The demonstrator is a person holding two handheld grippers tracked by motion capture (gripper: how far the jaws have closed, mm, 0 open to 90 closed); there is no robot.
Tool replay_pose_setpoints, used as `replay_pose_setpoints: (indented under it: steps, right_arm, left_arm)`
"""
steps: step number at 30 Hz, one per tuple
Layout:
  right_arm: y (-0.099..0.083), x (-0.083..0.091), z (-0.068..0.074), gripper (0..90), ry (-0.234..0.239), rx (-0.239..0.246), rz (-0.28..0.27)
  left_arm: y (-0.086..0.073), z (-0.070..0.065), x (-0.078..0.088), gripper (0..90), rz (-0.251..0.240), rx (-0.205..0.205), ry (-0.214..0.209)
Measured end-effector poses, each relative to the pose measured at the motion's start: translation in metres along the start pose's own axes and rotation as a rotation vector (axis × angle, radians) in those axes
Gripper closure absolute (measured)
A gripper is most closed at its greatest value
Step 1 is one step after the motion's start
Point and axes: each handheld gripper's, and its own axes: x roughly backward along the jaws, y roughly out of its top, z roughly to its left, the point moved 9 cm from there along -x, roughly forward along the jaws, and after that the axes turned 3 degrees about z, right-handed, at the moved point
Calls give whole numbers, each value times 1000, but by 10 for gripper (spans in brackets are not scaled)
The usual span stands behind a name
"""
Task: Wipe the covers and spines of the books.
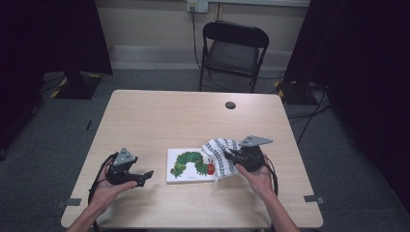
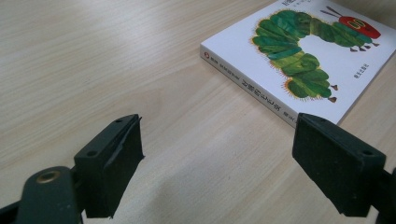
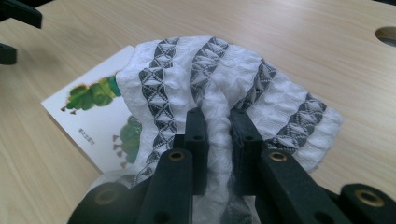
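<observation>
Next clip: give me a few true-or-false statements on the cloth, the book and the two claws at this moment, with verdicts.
1. The right claw is shut on the white patterned cloth. True.
2. The left claw grips the caterpillar book. False: its jaws stand open over bare table, with the book lying ahead of them.
3. The cloth hangs partly over the book's cover. True.
4. The book stands upright on its edge. False: it lies flat, cover up.
5. A black folding chair stands beyond the table's far edge. True.
</observation>
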Motion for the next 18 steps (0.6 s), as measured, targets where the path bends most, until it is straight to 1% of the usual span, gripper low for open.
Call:
replay_pose_setpoints:
  steps: [2,4,5,8,10,12,13,16,17,18]
  right_arm:
    - [3,-1,4,801,8,5,-2]
    - [3,-5,6,801,16,10,5]
    - [3,-8,7,801,17,11,8]
    - [-1,-15,10,801,30,1,15]
    - [-3,-21,15,800,41,19,25]
    - [-7,-26,18,800,50,30,42]
    - [-10,-30,20,800,55,35,53]
    - [-17,-37,21,799,55,46,82]
    - [-17,-38,21,799,56,43,82]
    - [-16,-39,21,797,61,43,77]
  left_arm:
    - [0,-2,-1,159,-2,2,-4]
    - [0,-2,-2,159,4,-11,-3]
    - [0,-3,-2,159,8,-7,-9]
    - [0,-5,-2,159,6,-14,-14]
    - [0,-4,-2,159,7,-17,-16]
    - [0,-5,-2,159,9,-6,-26]
    - [0,-5,-2,159,9,-9,-26]
    - [1,-6,-3,159,11,-6,-29]
    - [1,-6,-3,159,12,-19,-31]
    - [1,-6,-3,159,9,-17,-29]
